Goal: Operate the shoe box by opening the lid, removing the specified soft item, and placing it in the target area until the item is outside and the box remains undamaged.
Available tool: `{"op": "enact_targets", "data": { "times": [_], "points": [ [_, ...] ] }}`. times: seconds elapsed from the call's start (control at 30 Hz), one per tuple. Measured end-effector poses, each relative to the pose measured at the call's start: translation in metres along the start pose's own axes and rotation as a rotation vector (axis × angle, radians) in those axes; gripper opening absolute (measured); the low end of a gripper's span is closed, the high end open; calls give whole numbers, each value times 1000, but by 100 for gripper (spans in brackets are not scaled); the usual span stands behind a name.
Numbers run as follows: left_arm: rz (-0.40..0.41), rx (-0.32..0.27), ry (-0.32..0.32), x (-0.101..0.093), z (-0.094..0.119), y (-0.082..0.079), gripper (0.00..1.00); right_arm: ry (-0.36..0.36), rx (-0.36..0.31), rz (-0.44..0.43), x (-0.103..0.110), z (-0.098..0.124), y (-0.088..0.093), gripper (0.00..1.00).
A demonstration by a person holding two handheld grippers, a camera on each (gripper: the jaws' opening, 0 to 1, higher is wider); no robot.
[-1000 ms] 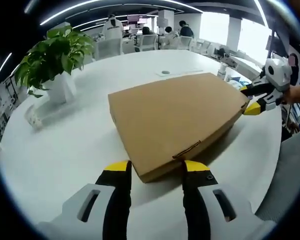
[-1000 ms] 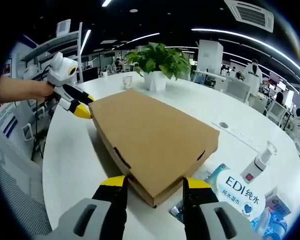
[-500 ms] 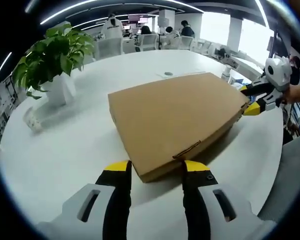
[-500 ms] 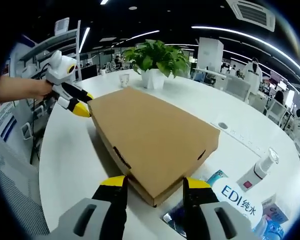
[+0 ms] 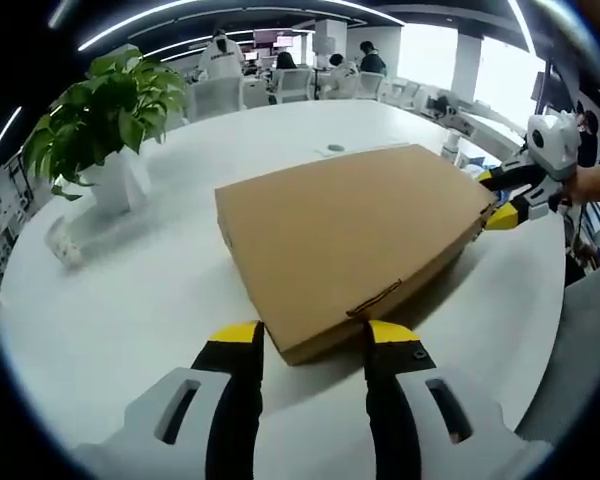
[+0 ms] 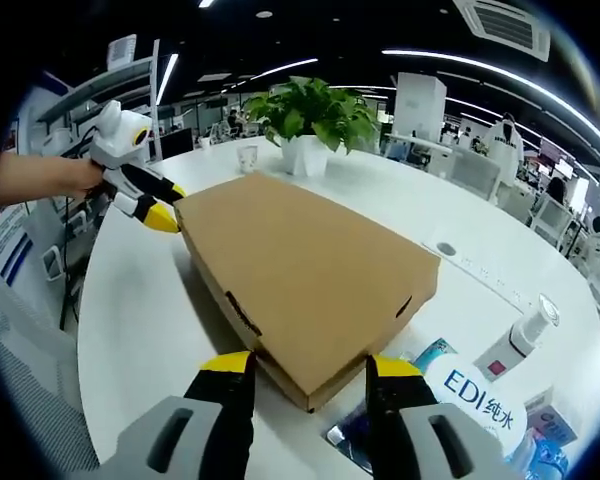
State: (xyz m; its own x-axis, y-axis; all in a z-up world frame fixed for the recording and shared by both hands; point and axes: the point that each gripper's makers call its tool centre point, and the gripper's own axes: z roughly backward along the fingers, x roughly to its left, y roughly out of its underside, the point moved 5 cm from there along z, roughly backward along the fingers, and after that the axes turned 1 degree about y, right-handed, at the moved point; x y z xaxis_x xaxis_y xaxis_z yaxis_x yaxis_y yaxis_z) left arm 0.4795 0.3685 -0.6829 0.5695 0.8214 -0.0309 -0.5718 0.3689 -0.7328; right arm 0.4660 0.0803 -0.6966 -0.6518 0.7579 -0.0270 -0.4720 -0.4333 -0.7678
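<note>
White round table (image 5: 110,300), open office behind. Closed cardboard box (image 5: 350,235) lying flat mid-table, lid down. Left gripper (image 5: 310,345) jaws apart, straddling one box corner; right gripper (image 6: 308,378) same at the opposite corner. Potted plant (image 5: 105,115) and wipes pack (image 6: 480,395) nearby.

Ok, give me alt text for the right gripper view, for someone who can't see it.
A closed flat brown cardboard shoe box lies on a round white table, its near corner between the open yellow-tipped right tongs. The left tongs meet its far corner, held by a hand. A potted green plant stands beyond; water bottles lie at right.
</note>
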Motion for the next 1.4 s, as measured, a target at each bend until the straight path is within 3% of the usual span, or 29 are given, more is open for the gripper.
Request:
{"op": "enact_targets", "data": {
  "times": [0.3,0.7,1.07,1.4],
  "points": [
    [-10,-6,-10,-3,7,3,40,33,-10,44,-1,10,0,41],
    [-2,-48,-22,-10,30,4,48,56,-75,41,1,52,-2,49],
    [4,-98,-29,-39,56,17,53,105,-109,35,1,96,20,54],
    [15,-181,-18,-65,79,16,60,163,-126,-6,-5,134,44,63]
  ]
}}
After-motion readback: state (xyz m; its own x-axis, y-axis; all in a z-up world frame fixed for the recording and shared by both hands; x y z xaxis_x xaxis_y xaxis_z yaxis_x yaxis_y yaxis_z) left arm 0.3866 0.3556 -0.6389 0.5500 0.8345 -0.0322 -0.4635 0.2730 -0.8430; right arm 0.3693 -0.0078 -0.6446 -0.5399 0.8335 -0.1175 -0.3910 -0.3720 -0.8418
